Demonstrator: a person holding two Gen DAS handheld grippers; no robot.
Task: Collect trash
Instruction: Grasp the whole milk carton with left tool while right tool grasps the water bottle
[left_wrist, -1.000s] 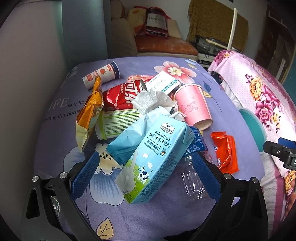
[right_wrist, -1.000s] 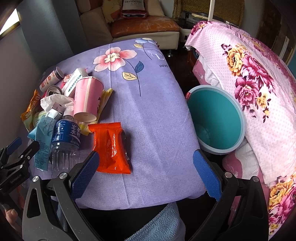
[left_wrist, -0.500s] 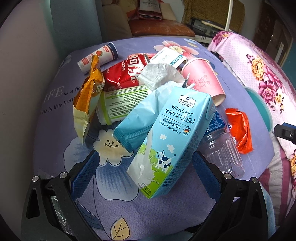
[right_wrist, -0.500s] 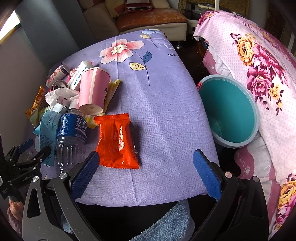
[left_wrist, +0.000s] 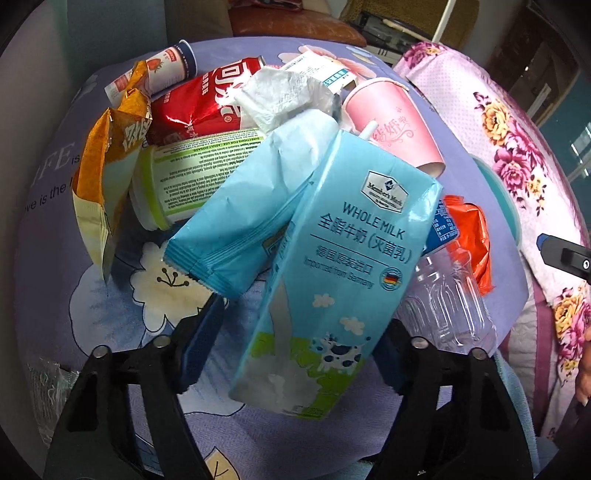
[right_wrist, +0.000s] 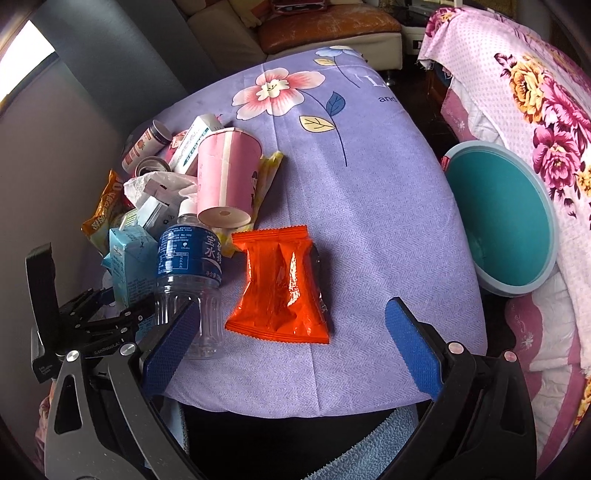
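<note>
Barely begun: left gripper (left_wrist: 291, 336) jaws clenched on the milk carton (left_wrist: 332, 273), right gripper (right_wrist: 291, 347) jaws released over the orange wrapper (right_wrist: 280, 291), the teal bin (right_wrist: 502, 221) apparently empty, the rest of the trash on the counter (right_wrist: 369, 184)

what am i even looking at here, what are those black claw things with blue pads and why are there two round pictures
No robot arm here: a person holds a two-finger clamp in each hand, each with a fisheye camera looking along its blue-padded fingers. That makes two round pictures, one per hand.

The left gripper has its pads on either side of a blue milk carton; whether they squeeze it yet is unclear. The right gripper is open and holds nothing, above an orange wrapper.

Both look at a purple flowered cloth strewn with trash: a pink paper cup, a clear water bottle, a red can, a yellow snack bag. The teal bin beside it is probably where the trash goes.
</note>
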